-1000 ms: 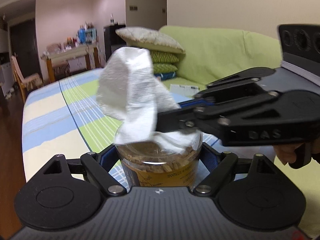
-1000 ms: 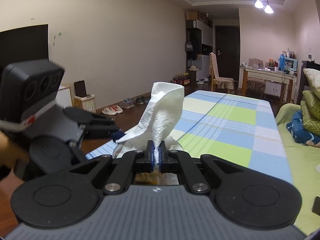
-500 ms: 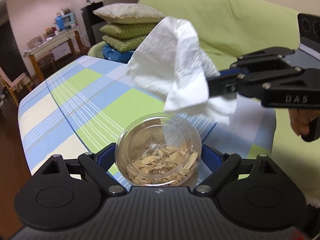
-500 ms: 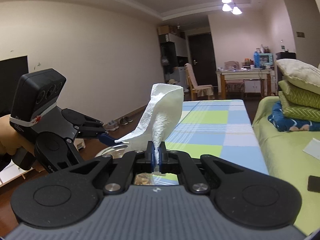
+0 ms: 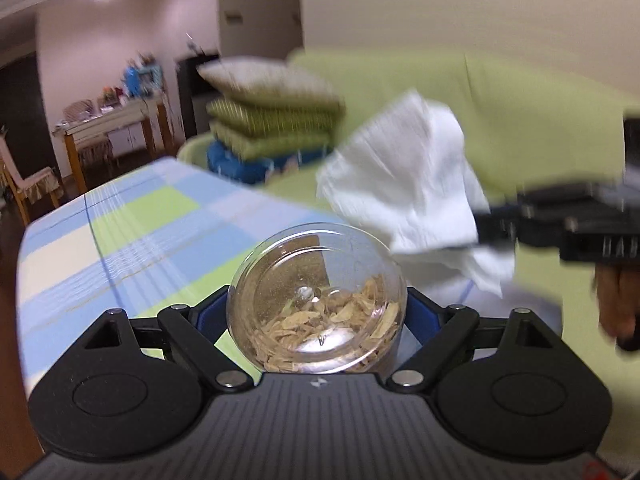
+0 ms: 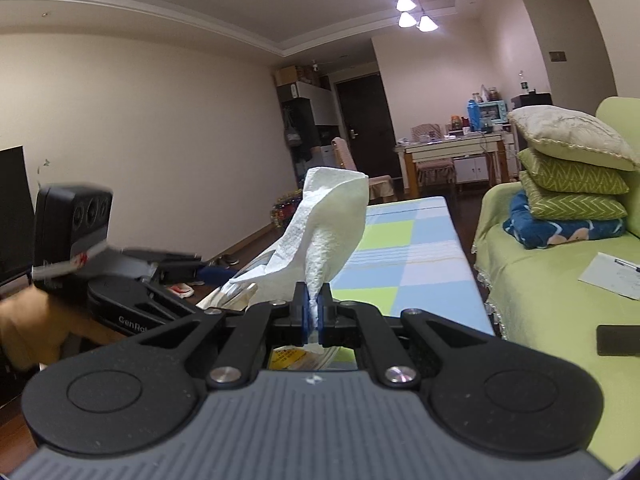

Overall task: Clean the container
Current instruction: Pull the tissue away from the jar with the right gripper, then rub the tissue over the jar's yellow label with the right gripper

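Since the earlier frames: paper towel (image 5: 404, 184) withdrawn from the jar mouth, shifted to the upper right of the left wrist view, clear of the rim; jar opening fully exposed.

Jar (image 5: 318, 300): clear, round, open at the top, lower centre of the left wrist view. Held between the blue pads (image 5: 210, 314) of the left gripper (image 5: 316, 312), jaws clamped against both sides of the wall. Partly filled with pale tan flakes; fine dust clinging to the inner wall. Seen above the checked blue, green and white tablecloth (image 5: 152, 224).

Paper towel: white, embossed, crumpled. Pinched between the blue pads (image 6: 307, 312) of the right gripper (image 6: 315, 312), jaws nearly closed on its lower end, upper part standing up at centre frame in the right wrist view. Strongly blurred in the left wrist view.

Writing: "GenRo", cut off, on the left gripper body at lower left of the right wrist view. Raised letters on the right gripper body at right edge of the left wrist view, too blurred to read. Yellow label (image 6: 286, 358) glimpsed under the right gripper's linkage, print illegible.

Background: green sofa (image 6: 552, 300) with stacked cushions (image 6: 572, 168) at right.
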